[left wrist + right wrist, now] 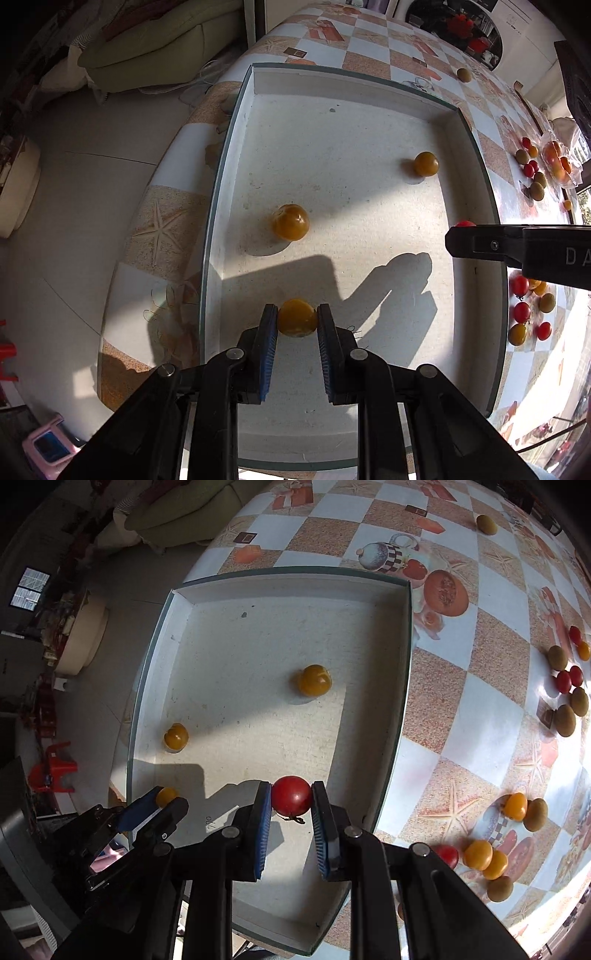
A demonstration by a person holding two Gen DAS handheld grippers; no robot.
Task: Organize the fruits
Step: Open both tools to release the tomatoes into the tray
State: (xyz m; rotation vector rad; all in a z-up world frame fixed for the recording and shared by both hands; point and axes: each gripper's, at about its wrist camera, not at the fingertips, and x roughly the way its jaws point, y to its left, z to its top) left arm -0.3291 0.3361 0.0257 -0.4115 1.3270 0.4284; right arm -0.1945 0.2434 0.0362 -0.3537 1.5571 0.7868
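Left gripper (297,318) fingers pinch a yellow tomato (297,317) near the tray (476,155) left wall | right gripper (291,797) fingers clamp a red tomato (291,795), seemingly above the floor | two yellow tomatoes (314,680) lie apart, mid-tray open.

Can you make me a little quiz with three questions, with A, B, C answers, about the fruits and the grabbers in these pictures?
1. Where are the two loose yellow tomatoes?
A. in the white tray
B. on the floor
C. on the sofa

2. What colour is the tomato in the right gripper?
A. green
B. red
C. yellow

3. What is the left gripper doing?
A. hanging open with nothing in it
B. lying on the table
C. shut on a yellow tomato

Answers:
1 A: one yellow tomato and another lie on the floor of the white tray.
2 B: the right gripper pinches a red tomato over the tray.
3 C: the left gripper has both pads against a yellow tomato.
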